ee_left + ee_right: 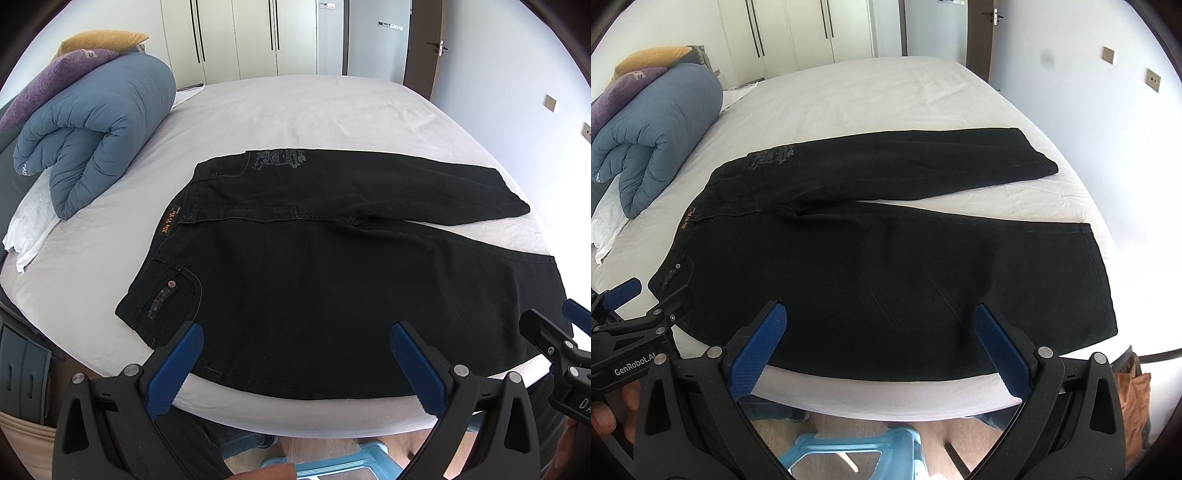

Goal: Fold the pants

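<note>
Black pants (314,280) lie flat on the white bed (295,110), waistband to the left, both legs spread apart to the right; they also show in the right wrist view (886,266). My left gripper (295,343) is open and empty, hovering over the near edge of the pants by the waist side. My right gripper (879,325) is open and empty, hovering over the near leg. The right gripper's fingers (543,328) show at the right edge of the left view; the left gripper's fingers (624,291) show at the left edge of the right view.
A rolled blue duvet (96,140) with purple and yellow pillows (55,77) lies at the bed's left. A white towel (33,221) lies beside it. A blue plastic stool (857,458) stands on the floor below the bed edge. Wardrobe doors stand behind.
</note>
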